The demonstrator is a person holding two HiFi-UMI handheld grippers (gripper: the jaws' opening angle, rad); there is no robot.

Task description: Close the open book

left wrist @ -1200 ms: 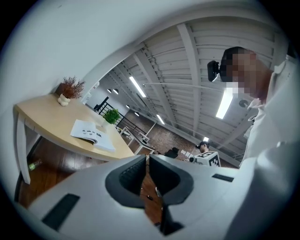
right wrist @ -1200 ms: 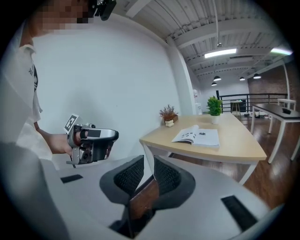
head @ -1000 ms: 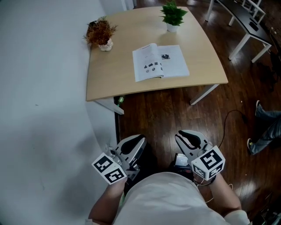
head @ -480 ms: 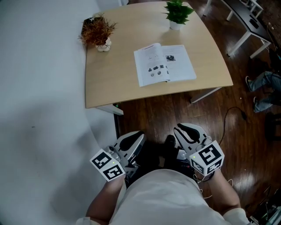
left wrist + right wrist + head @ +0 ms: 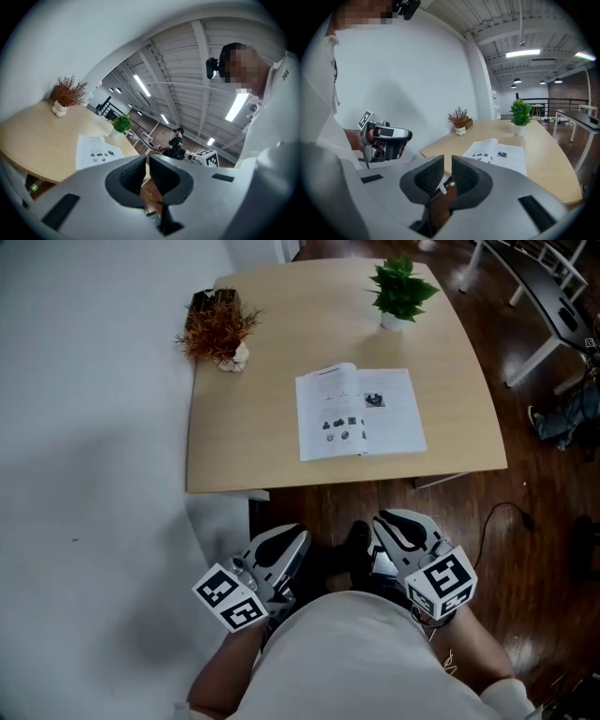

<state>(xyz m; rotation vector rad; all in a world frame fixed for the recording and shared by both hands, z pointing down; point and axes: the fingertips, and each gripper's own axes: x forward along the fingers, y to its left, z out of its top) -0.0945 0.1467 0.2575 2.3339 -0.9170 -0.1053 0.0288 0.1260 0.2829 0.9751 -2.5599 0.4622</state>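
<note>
Book open, flat on table

I am in an open office: ahead of my right gripper stands a pale wooden table with two potted plants, more desks beyond, strip lights above on a bare beamed ceiling.

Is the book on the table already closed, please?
No, the book lies open on the table, with both printed pages facing up.
</note>
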